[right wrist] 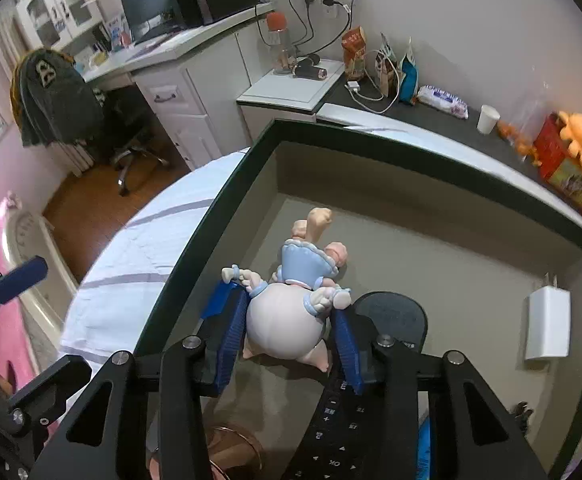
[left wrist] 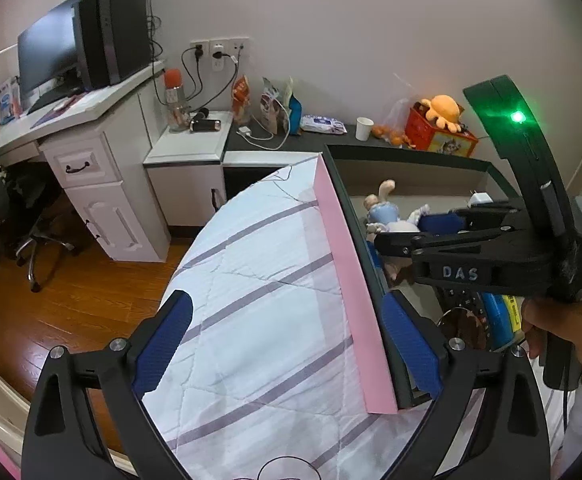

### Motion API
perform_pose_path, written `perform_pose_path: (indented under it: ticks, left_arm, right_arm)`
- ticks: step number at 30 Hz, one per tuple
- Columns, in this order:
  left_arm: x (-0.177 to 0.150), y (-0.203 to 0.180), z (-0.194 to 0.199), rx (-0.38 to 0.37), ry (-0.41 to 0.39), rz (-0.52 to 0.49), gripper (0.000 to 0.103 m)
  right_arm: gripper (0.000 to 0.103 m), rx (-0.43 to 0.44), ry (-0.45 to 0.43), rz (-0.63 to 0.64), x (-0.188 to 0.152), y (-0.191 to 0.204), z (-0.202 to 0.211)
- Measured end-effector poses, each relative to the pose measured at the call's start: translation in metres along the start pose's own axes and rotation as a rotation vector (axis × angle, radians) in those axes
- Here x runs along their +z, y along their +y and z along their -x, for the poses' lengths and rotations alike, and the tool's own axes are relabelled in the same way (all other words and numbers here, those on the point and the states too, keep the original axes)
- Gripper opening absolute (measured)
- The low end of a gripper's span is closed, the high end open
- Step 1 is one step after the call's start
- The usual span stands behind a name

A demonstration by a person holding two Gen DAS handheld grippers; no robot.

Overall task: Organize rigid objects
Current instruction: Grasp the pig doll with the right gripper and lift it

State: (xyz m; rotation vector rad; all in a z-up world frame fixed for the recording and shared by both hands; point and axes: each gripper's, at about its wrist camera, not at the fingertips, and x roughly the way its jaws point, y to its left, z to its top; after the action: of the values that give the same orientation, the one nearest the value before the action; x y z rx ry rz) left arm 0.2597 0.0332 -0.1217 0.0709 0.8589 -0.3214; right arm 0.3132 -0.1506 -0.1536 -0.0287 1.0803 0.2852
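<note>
A toy figurine [right wrist: 287, 320] with a pale round body and a blue dress lies in an open box with a dark green rim [right wrist: 211, 216] on the bed. My right gripper [right wrist: 283, 308] reaches down into the box, shut on the figurine's round body, one blue pad pressed against each side. In the left wrist view the right gripper [left wrist: 407, 232] shows at the right, beside the figurine [left wrist: 383, 208]. A hand holds it. My left gripper [left wrist: 287, 320] hangs open over the striped bedsheet [left wrist: 251, 300], nothing between its fingers, just left of the box's pink side [left wrist: 347, 264].
In the box also lie a white charger [right wrist: 547, 328], a black remote [right wrist: 331, 432] and a round black disc [right wrist: 395, 312]. Behind the box a dark shelf holds a paper cup [right wrist: 488, 119], a red box with an orange plush [right wrist: 571, 168], snack bags and cables. A desk and a chair [right wrist: 131, 136] stand at the left.
</note>
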Motion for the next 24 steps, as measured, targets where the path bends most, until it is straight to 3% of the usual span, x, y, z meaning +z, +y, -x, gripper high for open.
perform_pose_path:
  ticks: [5, 7, 14, 18, 23, 24]
  left_arm:
    - [0.001, -0.001, -0.003, -0.017, 0.004, -0.005, 0.097]
    - [0.001, -0.001, -0.004, -0.019, 0.008, -0.006, 0.097]
    - [0.001, 0.003, -0.007, -0.013, 0.015, 0.008, 0.097]
    - [0.002, 0.006, -0.009, 0.005, 0.024, 0.019, 0.097]
    - [0.004, 0.005, -0.008, 0.008, 0.015, 0.025, 0.097]
    - [0.004, 0.003, -0.008, 0.01, 0.016, 0.022, 0.097]
  right_arm:
    - [0.044, -0.145, 0.005, 0.103, 0.005, 0.015, 0.001]
    - [0.044, -0.261, 0.013, 0.17, 0.007, 0.023, -0.001]
    - [0.044, -0.544, 0.055, 0.333, 0.02, 0.04, -0.017]
    - [0.044, -0.59, 0.061, 0.389, 0.024, 0.052, -0.025]
    - [0.044, -0.511, 0.019, 0.325, 0.028, 0.055, -0.017]
    - [0.044, -0.444, -0.005, 0.263, 0.029, 0.046, -0.009]
